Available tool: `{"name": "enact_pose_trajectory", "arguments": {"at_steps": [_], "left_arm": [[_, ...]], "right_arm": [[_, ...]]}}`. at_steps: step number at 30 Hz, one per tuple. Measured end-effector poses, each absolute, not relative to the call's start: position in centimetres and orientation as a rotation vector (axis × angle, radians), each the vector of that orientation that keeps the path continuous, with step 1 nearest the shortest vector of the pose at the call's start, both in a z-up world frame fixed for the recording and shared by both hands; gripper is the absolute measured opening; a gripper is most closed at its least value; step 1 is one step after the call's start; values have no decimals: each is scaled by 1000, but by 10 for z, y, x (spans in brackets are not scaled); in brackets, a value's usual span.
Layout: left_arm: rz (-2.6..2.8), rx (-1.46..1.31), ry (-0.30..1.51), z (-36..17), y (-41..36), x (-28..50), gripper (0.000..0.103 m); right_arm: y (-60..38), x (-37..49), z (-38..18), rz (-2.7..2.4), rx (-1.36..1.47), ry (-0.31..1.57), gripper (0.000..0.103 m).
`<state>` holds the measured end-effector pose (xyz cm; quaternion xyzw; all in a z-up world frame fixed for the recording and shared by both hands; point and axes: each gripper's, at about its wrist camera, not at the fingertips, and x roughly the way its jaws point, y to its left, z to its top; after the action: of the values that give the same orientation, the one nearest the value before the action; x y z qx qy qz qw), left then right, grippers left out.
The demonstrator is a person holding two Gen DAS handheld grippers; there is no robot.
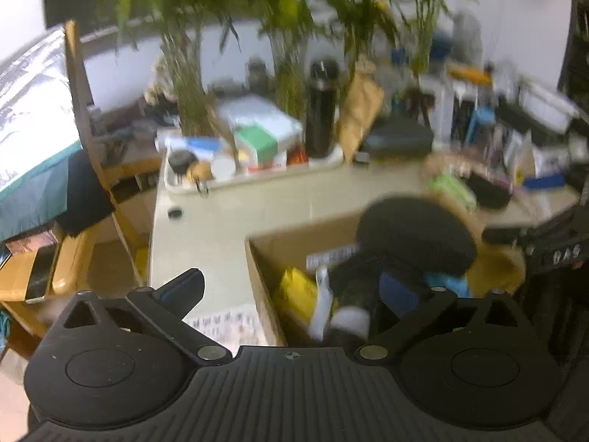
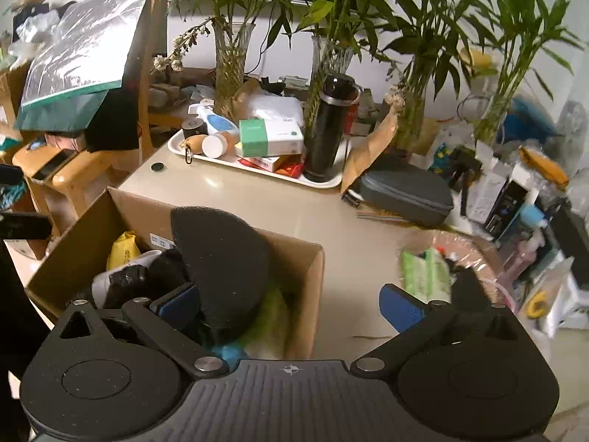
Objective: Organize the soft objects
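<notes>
Your main soft thing here is the black foam pad (image 2: 224, 265), a half-round slab with a coarse, spongy face, and it's sitting propped on top of the pile inside the cardboard box (image 2: 73, 243) on the near part of the bench (image 2: 257, 199). Under and beside it in the box you've got a yellow pouch (image 2: 123, 248), something white and black that looks like rolled socks (image 2: 121, 280), and a bit of blue and pale green stuff lower down. Your right hand-held gripper (image 2: 291, 304) is released, jaws spread wide, left blue pad just beside the foam and the right one out over the bench. Your left hand-held gripper (image 1: 291, 287) is let go too, jaws wide, hanging over the box's left wall. A green soft packet (image 2: 427, 272) lies on the bench right of the box, on crinkly clear plastic. Writing-wise, there's a white label on the box's far inner wall but it's too blurry to read. Further back sits a white tray (image 2: 324, 184) with a black flask (image 2: 327, 129), a green-and-white box (image 2: 268, 138) and bottles, plus a grey zip case (image 2: 405, 191). Bamboo in glass vases (image 2: 230, 62) lines the far edge, and a wooden chair (image 2: 73, 169) stands at the left.
</notes>
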<state>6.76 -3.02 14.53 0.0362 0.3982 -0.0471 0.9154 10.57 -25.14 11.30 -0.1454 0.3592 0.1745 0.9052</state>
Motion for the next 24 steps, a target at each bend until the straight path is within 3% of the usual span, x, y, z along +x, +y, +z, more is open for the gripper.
{"name": "enact_pose_trajectory", "arguments": {"at_steps": [11,24], "left_arm": [[-114,82,907,139,-35,63,103],[-157,74,918,130,-47,45,103]], "right_arm": [[-259,92,117,345,-271,731,103],[-258,77,105,368,-244,845,103]]}}
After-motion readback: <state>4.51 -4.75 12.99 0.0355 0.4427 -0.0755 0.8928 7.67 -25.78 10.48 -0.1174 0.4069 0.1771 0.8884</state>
